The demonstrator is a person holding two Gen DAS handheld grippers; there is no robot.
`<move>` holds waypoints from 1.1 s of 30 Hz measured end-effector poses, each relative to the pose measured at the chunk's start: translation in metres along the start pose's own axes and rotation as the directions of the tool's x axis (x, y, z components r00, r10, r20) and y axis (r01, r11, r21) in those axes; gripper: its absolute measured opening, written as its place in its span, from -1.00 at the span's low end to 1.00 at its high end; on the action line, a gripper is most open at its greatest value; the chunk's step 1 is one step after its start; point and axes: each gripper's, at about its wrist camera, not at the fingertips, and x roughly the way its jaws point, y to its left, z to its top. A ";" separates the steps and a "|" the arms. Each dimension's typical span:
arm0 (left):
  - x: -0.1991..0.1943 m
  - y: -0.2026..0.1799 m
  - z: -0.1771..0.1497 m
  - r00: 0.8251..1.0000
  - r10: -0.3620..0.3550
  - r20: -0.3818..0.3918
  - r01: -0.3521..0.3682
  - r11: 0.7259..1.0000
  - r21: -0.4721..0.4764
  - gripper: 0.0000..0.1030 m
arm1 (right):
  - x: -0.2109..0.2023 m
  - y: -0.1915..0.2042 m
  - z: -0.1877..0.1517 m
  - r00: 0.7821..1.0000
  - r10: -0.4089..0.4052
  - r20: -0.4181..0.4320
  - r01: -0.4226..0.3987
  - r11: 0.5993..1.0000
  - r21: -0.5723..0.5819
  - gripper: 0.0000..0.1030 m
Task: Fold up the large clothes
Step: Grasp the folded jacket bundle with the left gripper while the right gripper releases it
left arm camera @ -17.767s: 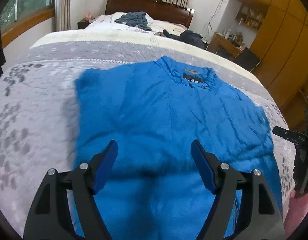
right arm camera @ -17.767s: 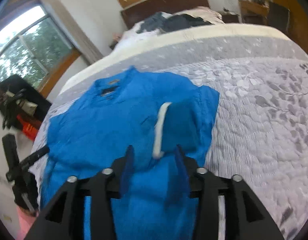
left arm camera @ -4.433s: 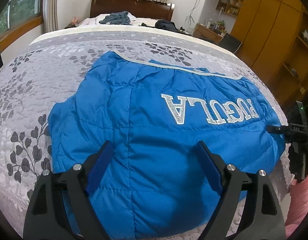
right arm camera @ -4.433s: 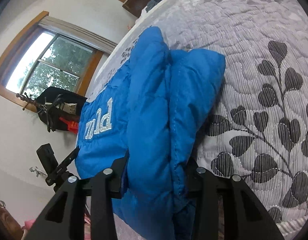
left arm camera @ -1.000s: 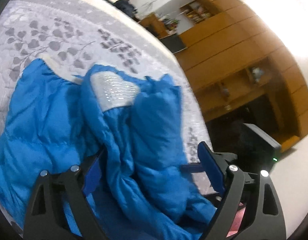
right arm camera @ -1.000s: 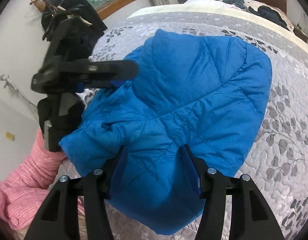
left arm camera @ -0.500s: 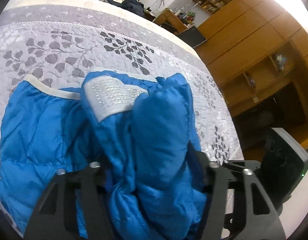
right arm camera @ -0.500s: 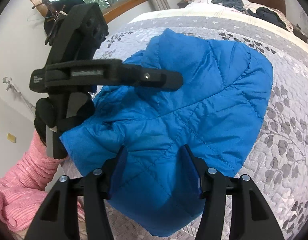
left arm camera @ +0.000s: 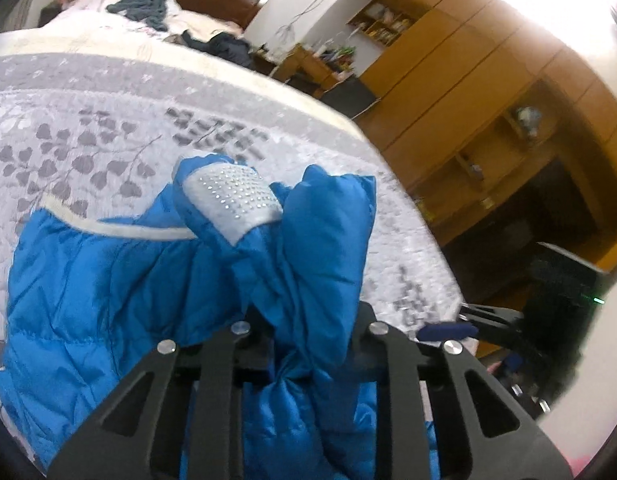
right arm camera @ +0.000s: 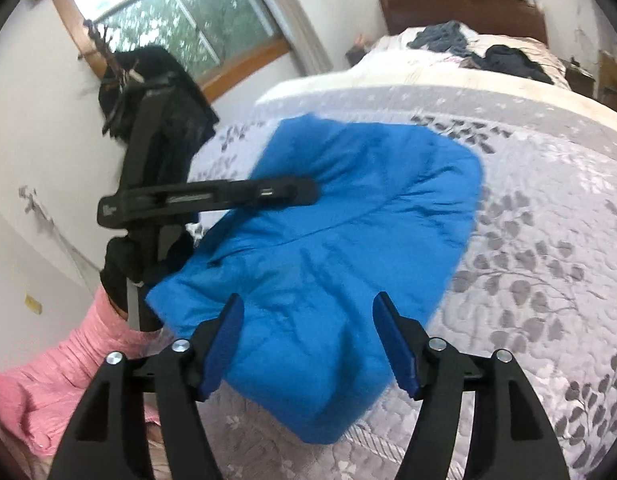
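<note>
The blue puffer jacket (right arm camera: 348,220) lies folded into a bundle on the grey leaf-patterned bedspread (right arm camera: 548,240), near the bed's front corner. In the left wrist view my left gripper (left arm camera: 304,344) is shut on a thick bunched fold of the jacket (left arm camera: 324,240); the fabric hides its fingertips, and a white studded patch (left arm camera: 232,200) shows on the raised fold. My right gripper (right arm camera: 310,344) is open just above the jacket's near edge, with nothing held between its blue pads (right arm camera: 224,344). The left gripper (right arm camera: 212,200) reaches in from the left over the jacket.
A pink sleeve (right arm camera: 68,368) is at the lower left, off the bed. Dark clothes (right arm camera: 504,58) lie near the headboard. Wooden cupboards (left arm camera: 488,100) stand beyond the bed's right side. A black garment (right arm camera: 160,80) hangs by the window.
My left gripper has gone from open to shut on the jacket's bunched fold. My right gripper's fingers have spread and drawn back off the jacket's edge.
</note>
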 end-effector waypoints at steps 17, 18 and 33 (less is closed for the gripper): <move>-0.115 0.058 -0.029 0.985 -0.086 0.148 0.094 0.994 -0.048 -0.62 | 0.041 0.021 0.009 0.996 0.015 -0.089 -0.018 0.999 -0.035 0.34; -0.115 0.070 -0.034 0.986 -0.083 0.145 0.093 0.993 -0.066 -0.62 | 0.046 0.024 0.008 0.995 0.011 -0.102 -0.015 0.999 -0.036 0.35; -0.102 0.144 -0.057 0.987 -0.102 0.122 0.124 0.974 -0.190 -0.34 | 0.097 0.035 0.002 0.977 -0.082 -0.196 0.076 0.996 -0.036 0.57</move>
